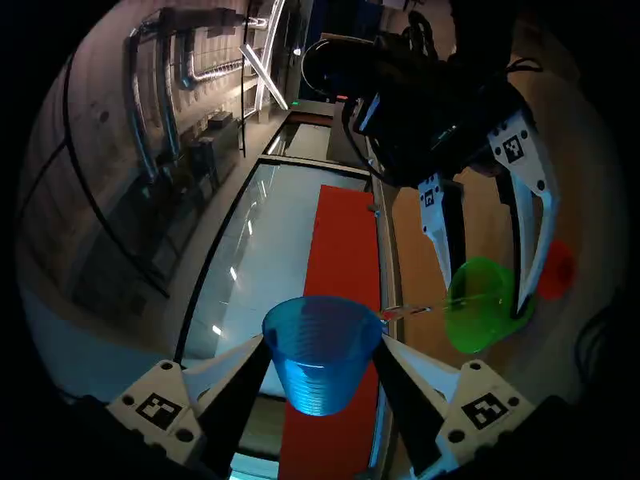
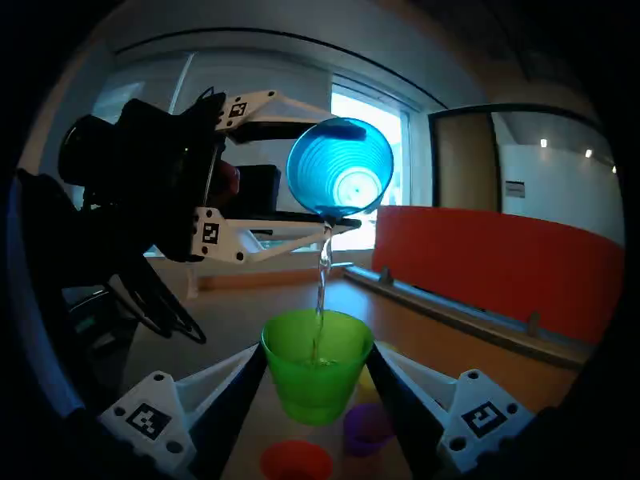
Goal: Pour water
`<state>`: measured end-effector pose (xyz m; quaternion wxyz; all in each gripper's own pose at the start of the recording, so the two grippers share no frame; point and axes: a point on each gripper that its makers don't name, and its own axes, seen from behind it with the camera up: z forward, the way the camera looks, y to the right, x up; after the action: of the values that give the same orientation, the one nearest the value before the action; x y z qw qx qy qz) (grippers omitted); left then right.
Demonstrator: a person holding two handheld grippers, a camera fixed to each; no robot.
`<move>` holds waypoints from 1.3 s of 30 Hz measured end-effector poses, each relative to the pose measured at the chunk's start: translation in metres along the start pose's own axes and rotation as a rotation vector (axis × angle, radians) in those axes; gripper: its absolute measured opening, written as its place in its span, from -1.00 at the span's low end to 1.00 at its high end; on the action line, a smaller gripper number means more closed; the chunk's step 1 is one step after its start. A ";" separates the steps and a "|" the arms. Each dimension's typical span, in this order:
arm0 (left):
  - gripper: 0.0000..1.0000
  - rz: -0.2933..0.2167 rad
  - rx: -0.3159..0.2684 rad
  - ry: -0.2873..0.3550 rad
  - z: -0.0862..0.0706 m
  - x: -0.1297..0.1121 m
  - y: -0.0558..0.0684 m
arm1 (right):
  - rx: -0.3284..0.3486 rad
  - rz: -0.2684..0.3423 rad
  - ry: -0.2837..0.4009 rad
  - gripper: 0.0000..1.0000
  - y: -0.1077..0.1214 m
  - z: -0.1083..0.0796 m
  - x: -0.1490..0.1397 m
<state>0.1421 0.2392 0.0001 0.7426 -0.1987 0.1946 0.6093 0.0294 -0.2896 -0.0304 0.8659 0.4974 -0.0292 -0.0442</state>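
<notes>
Streaming from the tipped blue cup (image 2: pixel 340 170), water (image 2: pixel 322 268) fell into the green cup (image 2: pixel 317 376) just below; we held the blue cup pinched in the left gripper (image 1: pixel 322 342) and the green cup in the right gripper (image 2: pixel 317 352), above the wooden table (image 2: pixel 448 352).

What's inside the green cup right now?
A water stream from the tilted blue cup lands inside the green cup, where water is pooled. Its exact depth is unclear through the tinted wall.

An orange cup (image 2: pixel 296 462) is cut off at the bottom edge. A purple cup (image 2: pixel 370 430) sits partly hidden behind the green cup (image 2: pixel 316 388), and a yellow object (image 2: pixel 369 376) beside it is mostly hidden.
</notes>
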 end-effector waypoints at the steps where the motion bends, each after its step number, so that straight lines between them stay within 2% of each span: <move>1: 0.70 0.006 0.001 -0.001 0.000 0.000 0.000 | 0.000 0.000 0.000 0.80 0.000 0.000 0.000; 20: 0.70 0.119 0.020 -0.004 0.000 0.000 -0.005 | -0.005 0.000 0.004 0.80 0.002 0.001 0.000; 32: 0.70 0.140 0.025 -0.002 -0.004 0.002 0.001 | -0.008 0.001 0.005 0.80 0.002 0.001 0.001; 39: 0.70 0.137 0.026 0.000 -0.001 0.001 -0.002 | -0.008 0.001 0.006 0.80 0.002 0.000 0.001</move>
<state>0.1446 0.2393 -0.0014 0.7018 -0.1751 0.2157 0.6559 0.0305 -0.2887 -0.0282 0.8680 0.4941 -0.0267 -0.0425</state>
